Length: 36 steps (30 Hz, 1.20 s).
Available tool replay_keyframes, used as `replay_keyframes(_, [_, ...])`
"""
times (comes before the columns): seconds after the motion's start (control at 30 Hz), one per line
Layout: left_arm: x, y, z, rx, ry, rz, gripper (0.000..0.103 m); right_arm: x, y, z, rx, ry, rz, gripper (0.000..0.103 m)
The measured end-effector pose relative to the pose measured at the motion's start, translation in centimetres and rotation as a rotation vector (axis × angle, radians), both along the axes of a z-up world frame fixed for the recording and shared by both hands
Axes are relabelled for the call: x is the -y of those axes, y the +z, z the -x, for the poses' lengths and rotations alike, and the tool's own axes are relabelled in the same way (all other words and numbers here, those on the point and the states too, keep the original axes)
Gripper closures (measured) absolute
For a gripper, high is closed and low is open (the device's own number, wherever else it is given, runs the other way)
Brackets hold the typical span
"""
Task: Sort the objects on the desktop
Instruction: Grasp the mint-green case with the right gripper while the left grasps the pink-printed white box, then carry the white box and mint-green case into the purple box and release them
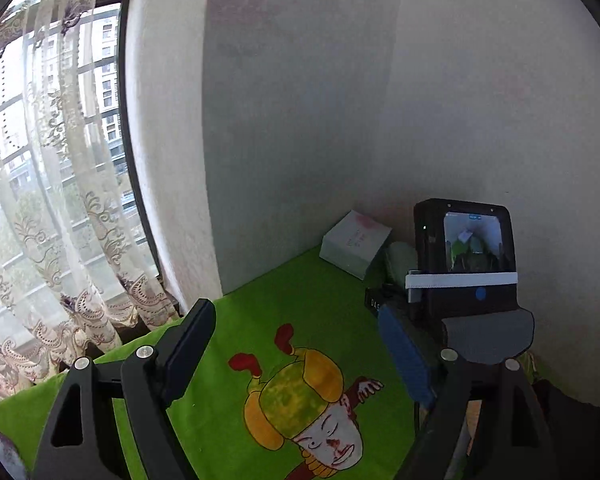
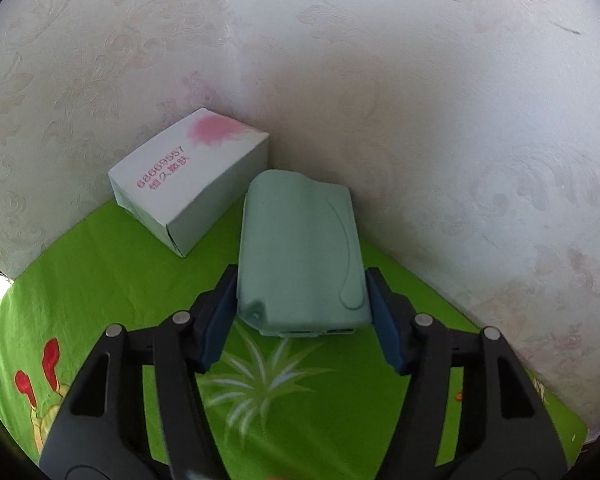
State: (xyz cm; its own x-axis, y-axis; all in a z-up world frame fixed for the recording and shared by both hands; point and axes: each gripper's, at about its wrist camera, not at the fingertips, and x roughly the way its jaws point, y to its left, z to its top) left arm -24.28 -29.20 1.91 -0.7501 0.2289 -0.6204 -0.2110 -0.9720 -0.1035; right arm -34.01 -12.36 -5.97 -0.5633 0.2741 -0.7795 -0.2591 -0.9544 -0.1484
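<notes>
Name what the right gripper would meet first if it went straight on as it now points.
The green case, already between the open right gripper jaws; the wall lies just behind it, though depth is unclear.

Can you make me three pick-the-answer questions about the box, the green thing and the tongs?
1. Where is the white box?
A. against the wall
B. hanging from the curtain
C. in the left tongs

2. What colour is the cloth under everything?
A. red
B. bright green
C. black

3. What are the left tongs doing?
A. squeezing the box
B. gripping the curtain
C. open, holding nothing

Answers:
1 A, its back edge meets the wall.
2 B, green with cartoon prints.
3 C, only cloth shows between the wide-apart fingers.

The right tongs straddle the pale green case.
</notes>
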Motion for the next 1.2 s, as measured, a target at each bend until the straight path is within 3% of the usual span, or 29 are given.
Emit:
replay_keyframes(0.23, [-4.3, -3.4, 6.1, 0.018, -0.234, 0.055, 0.019, -4.2, 0.5, -7.1, 0.003, 0.028, 0.027, 0.039])
replay_keyframes(0.4, [-7.5, -5.7, 10.5, 0.048, -0.353, 0.178, 0.019, -6.3, 0.9, -10.3, -0.002, 0.041, 0.060, 0.039])
replay_keyframes(0.53, [-8.7, -7.1, 13.3, 0.093, -0.408, 0.215, 0.019, -7.1, 1.1, -11.7, -0.006, 0.059, 0.079, 0.039])
replay_keyframes(0.77, [-11.1, -8.5, 16.1, 0.137, -0.449, 0.248, 0.022, -7.1, 1.0, -12.3, -0.013, 0.065, 0.088, 0.040])
replay_keyframes(0.8, [-11.4, -8.8, 16.4, 0.150, -0.437, 0.249, 0.032, -7.2, 0.8, -11.5, -0.013, 0.065, 0.089, 0.040])
replay_keyframes(0.9, [-11.6, -8.9, 16.6, 0.175, -0.402, 0.225, 0.034, -7.3, 0.8, -11.9, -0.014, 0.065, 0.091, 0.040])
replay_keyframes(1.03, [-11.7, -8.2, 15.1, 0.197, -0.371, 0.152, 0.035, -7.9, 1.3, -12.9, -0.014, 0.070, 0.102, 0.040])
replay_keyframes(1.2, [-11.9, -6.6, 10.5, 0.197, -0.278, 0.144, 0.035, -8.9, 2.2, -15.9, -0.023, 0.078, 0.125, 0.040])
